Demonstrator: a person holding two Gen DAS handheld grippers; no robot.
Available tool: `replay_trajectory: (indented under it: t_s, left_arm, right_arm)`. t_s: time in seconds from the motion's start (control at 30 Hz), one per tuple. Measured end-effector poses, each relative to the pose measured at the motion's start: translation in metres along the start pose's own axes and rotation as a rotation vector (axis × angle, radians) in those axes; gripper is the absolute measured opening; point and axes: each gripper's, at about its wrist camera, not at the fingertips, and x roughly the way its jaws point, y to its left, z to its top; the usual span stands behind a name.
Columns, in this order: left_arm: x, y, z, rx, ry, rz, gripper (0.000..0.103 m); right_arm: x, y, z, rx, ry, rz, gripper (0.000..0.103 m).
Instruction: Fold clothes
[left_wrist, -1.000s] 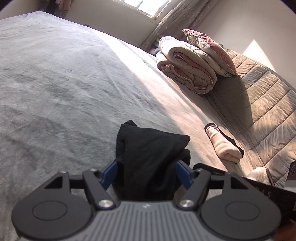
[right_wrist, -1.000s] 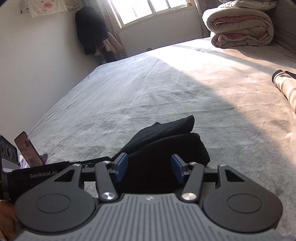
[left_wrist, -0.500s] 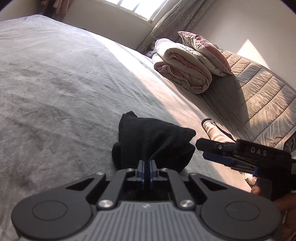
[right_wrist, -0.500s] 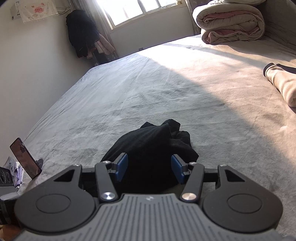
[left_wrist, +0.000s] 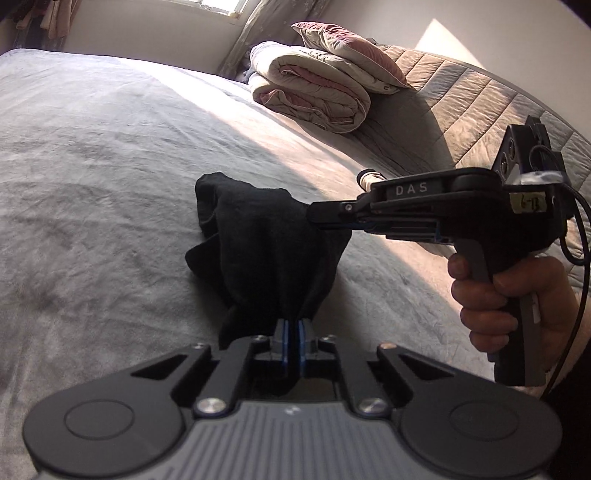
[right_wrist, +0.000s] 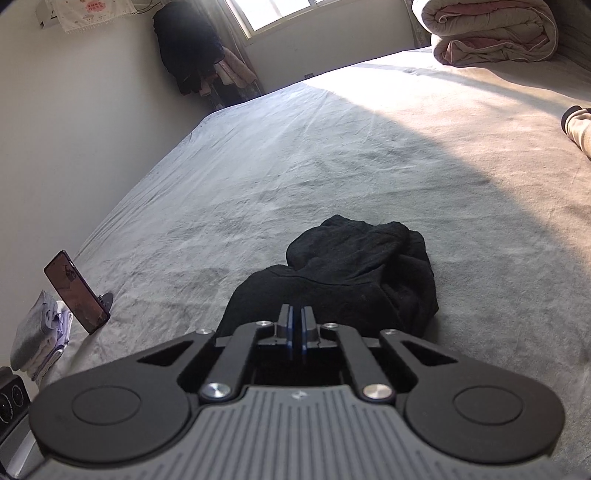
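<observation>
- Two claws, left claw (left_wrist: 291, 328) and right claw (right_wrist: 296, 317), are each pinched fully closed on an edge of the black garment (left_wrist: 266, 251).
- Garment lies bunched on the grey bed (left_wrist: 92, 166); judged barely begun, spreading and folding remain.

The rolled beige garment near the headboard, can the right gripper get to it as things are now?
Probably not yet. The right gripper is shut on the black garment; the rolled beige garment lies farther off, though bare bed lies between.
</observation>
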Motion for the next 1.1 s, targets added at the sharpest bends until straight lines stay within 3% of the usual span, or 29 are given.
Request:
replay_trajectory:
  t_s: [0.1,0.17,0.23,0.27,0.3,0.37,0.43,0.57,0.6,0.67,0.73,0.8,0.97,1.1]
  left_arm:
    - [-0.006,0.002,0.003,0.0,-0.013,-0.001,0.007]
    - [-0.009,0.003,0.005,-0.006,-0.029,0.001,0.017]
    - [-0.01,0.003,0.008,-0.014,-0.046,0.015,0.038]
    - [-0.01,0.004,0.009,-0.02,-0.054,0.027,0.041]
    - [-0.009,0.004,0.011,-0.029,-0.053,0.035,0.042]
    - [-0.005,0.007,0.016,-0.052,-0.04,0.043,0.043]
    - [-0.002,0.01,0.02,-0.079,-0.019,0.045,0.055]
    - [0.001,0.018,0.029,-0.116,0.006,0.084,0.066]
    - [0.001,0.021,0.031,-0.129,0.006,0.09,0.066]
    - [0.002,0.026,0.036,-0.151,0.001,0.098,0.066]
    - [0.004,0.032,0.041,-0.17,-0.006,0.102,0.066]
    - [0.006,0.035,0.045,-0.186,-0.009,0.103,0.066]
    - [0.019,0.036,0.054,-0.192,0.003,0.128,0.066]
    - [0.029,0.038,0.059,-0.219,-0.002,0.15,0.066]
  right_arm:
    - [-0.006,0.001,-0.002,-0.008,-0.003,-0.002,0.005]
    - [-0.011,0.0,-0.001,-0.014,-0.02,-0.023,0.007]
    - [-0.017,-0.002,-0.001,-0.007,-0.04,-0.052,0.031]
    - [-0.019,-0.004,-0.001,-0.002,-0.051,-0.069,0.043]
    - [-0.022,-0.005,0.0,0.003,-0.067,-0.08,0.065]
    - [-0.024,-0.007,0.001,-0.004,-0.088,-0.089,0.069]
    - [-0.023,-0.009,0.003,-0.01,-0.102,-0.1,0.069]
    - [-0.011,-0.016,0.005,0.015,-0.104,-0.104,0.069]
    - [-0.008,-0.017,0.005,0.023,-0.101,-0.099,0.068]
    - [-0.001,-0.018,0.003,0.041,-0.088,-0.081,0.058]
    - [0.005,-0.017,0.001,0.049,-0.057,-0.044,0.024]
    - [0.009,-0.016,-0.002,0.054,-0.032,-0.012,0.004]
    - [-0.009,-0.015,-0.004,0.044,-0.048,-0.01,0.002]
    - [-0.036,-0.03,-0.002,0.08,-0.096,-0.057,0.001]
